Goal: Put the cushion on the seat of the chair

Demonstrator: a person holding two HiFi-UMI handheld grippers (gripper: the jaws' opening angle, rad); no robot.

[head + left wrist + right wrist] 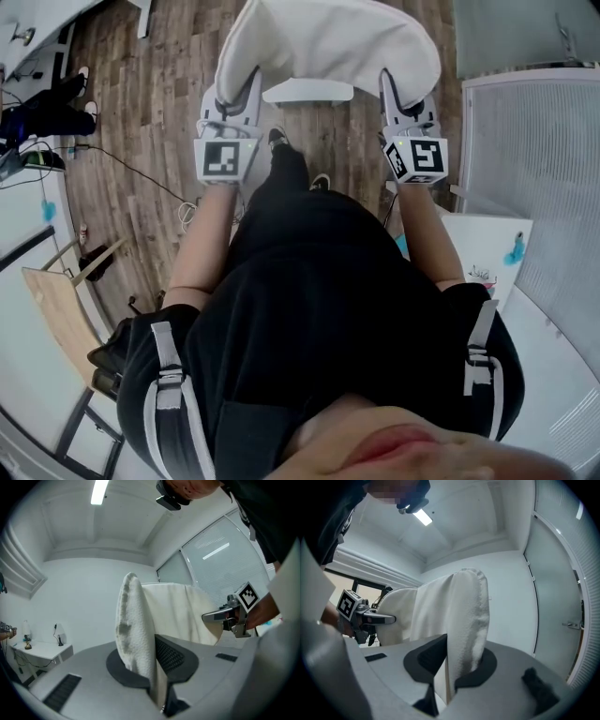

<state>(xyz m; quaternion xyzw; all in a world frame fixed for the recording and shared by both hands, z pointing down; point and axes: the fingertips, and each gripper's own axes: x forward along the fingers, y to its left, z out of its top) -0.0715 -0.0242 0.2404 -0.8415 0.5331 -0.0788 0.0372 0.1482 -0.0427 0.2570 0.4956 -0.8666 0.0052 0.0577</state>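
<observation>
A white fleecy cushion (328, 37) hangs in front of me, held by its two sides. My left gripper (242, 92) is shut on its left edge and my right gripper (394, 89) is shut on its right edge. In the left gripper view the cushion (136, 620) edge is pinched between the black pads of that gripper (152, 672), with the right gripper (229, 615) across from it. The right gripper view shows the cushion (464, 616) edge clamped in that gripper (450, 674), and the left gripper (365, 617) beyond. A white flat part (307, 91), possibly the chair, shows just under the cushion.
Wooden floor (150, 103) lies below, with cables (141, 173) and a white desk (28, 37) at the left. A ribbed translucent partition (544, 169) stands at the right. A wooden board (61, 305) leans at the lower left. The person's feet (279, 141) stand under the cushion.
</observation>
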